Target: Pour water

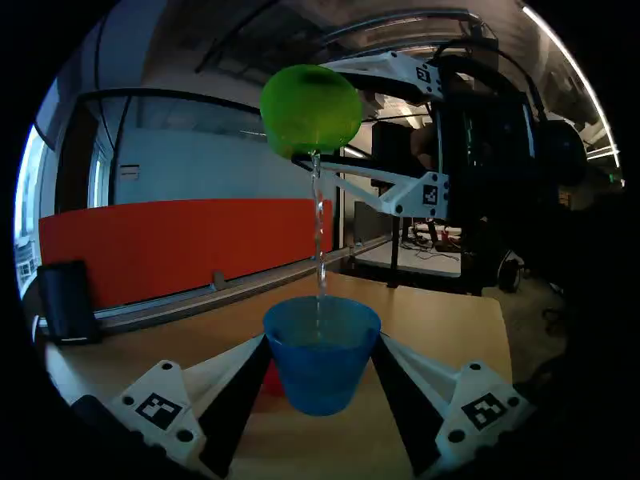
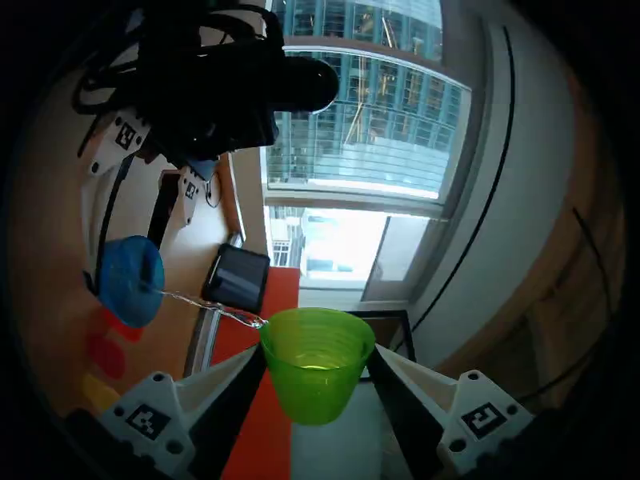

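The left gripper (image 1: 322, 346) clamps a tapered, translucent blue plastic cup (image 1: 320, 380) over the wooden table (image 1: 448, 320). Above that cup, the right gripper (image 2: 318, 356) squeezes a tipped green plastic cup (image 2: 316, 384), and a thin, rippled water stream (image 1: 318, 232) falls into the blue one.

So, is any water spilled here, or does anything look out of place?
Nothing stands out. The thin stream of water falls from the tilted green plastic cup straight into the blue plastic cup, and I see no water on the light wooden table.
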`<state>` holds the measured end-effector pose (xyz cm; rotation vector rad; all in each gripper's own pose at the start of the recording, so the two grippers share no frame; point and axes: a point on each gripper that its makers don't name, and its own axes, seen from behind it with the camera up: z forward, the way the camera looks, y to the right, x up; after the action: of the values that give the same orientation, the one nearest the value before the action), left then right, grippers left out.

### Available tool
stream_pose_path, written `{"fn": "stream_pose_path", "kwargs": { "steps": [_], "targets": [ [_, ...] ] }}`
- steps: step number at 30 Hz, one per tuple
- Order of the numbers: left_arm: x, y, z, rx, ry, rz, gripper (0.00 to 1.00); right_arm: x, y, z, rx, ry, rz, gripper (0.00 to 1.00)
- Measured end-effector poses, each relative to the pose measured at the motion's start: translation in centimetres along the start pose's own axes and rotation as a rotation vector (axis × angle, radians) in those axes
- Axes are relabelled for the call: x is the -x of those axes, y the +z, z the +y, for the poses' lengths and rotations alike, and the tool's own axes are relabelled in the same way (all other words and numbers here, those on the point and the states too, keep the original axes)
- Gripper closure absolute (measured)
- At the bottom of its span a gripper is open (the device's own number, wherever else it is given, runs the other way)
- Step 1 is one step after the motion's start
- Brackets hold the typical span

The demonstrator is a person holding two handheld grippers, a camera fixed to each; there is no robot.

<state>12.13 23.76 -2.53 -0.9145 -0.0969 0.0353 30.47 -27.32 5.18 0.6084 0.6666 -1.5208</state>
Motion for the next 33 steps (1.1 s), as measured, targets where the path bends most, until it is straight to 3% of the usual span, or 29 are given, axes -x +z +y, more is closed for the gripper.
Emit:
{"fn": "stream_pose_path", "kwargs": {
  "steps": [21, 27, 33],
  "targets": [
    [0.2, 0.0, -0.2, -0.004, -0.003, 0.004, 0.15, -2.2, 0.9, -0.2, 0.005, -0.114, 0.025, 0.1],
    [0.1, -0.1, -0.3, -0.006, -0.002, 0.004, 0.15, -1.8, 0.7, -0.5, -0.002, -0.067, 0.018, 0.1],
    [0.0, -0.2, -0.4, -0.01, 0.001, 0.003, 0.15, -0.9, 0.4, -1.1, -0.02, 0.061, 0.008, 0.1]
  ]
}}
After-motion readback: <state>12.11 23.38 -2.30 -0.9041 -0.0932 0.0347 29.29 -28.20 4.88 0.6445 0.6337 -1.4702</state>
